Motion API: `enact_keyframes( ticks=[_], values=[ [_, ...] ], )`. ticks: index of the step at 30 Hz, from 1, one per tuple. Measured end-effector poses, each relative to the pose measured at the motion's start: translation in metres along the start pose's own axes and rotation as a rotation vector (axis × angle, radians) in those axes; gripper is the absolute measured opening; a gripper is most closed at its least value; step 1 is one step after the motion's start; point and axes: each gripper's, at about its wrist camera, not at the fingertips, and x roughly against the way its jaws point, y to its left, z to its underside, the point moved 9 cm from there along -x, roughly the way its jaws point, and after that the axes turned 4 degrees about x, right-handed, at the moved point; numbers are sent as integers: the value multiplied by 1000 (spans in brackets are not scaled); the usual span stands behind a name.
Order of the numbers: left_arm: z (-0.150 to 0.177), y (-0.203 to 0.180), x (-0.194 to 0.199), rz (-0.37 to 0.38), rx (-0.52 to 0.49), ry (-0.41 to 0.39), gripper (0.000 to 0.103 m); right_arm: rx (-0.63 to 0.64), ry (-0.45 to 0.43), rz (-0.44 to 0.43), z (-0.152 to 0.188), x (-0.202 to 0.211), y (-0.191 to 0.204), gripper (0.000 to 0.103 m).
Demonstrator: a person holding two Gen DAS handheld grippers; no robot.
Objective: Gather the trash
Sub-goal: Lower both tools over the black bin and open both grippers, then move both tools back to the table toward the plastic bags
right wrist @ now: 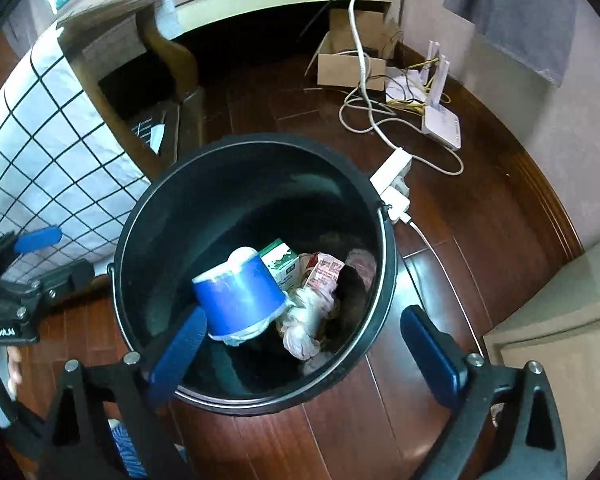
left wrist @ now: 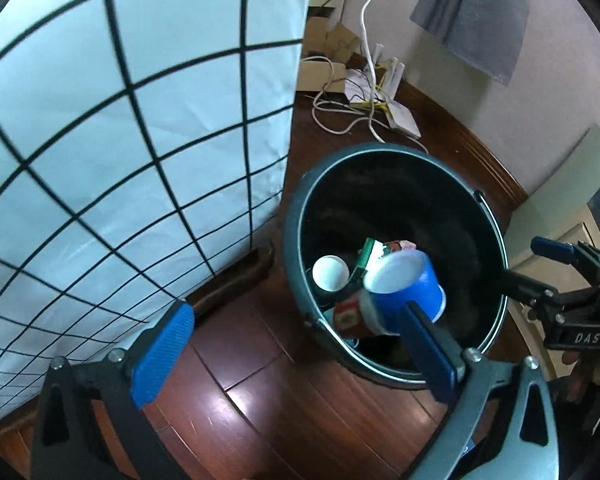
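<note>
Bucket: on floor, right of bed.
Blue cup: tipped inside, atop trash.
Left gripper: fingers apart, empty.
Right gripper: fingers apart, empty.
Advice: lift clear of rim, seek remaining litter.

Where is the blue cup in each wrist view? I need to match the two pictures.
Left wrist: blue cup right of centre, inside the bucket, mouth toward camera.
Right wrist: blue cup left of centre, tilted over the trash.
Shared landmark: white power strip cable on the floor behind.
</note>
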Motion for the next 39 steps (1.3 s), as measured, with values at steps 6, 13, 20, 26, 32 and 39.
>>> enact_keyframes(
  ticks=[6,13,20,26,32,39],
  values=[
    [-2,2,10,-10,-7,-21,102,-4,-58,19,-1,7,5,103],
    [-5,9,30,-15,11,-66,102,-2,-99,28,1,24,15,103],
    [2,24,43,-38,44,-86,102,-11,-116,16,2,37,24,103],
    [6,38,65,-81,48,-135,102,13,-150,27,-5,56,40,103],
    [5,60,84,-90,103,-168,102,57,-200,26,-23,76,70,103],
    [4,79,111,-104,138,-214,102,110,-243,2,-39,92,108,103]
  ],
)
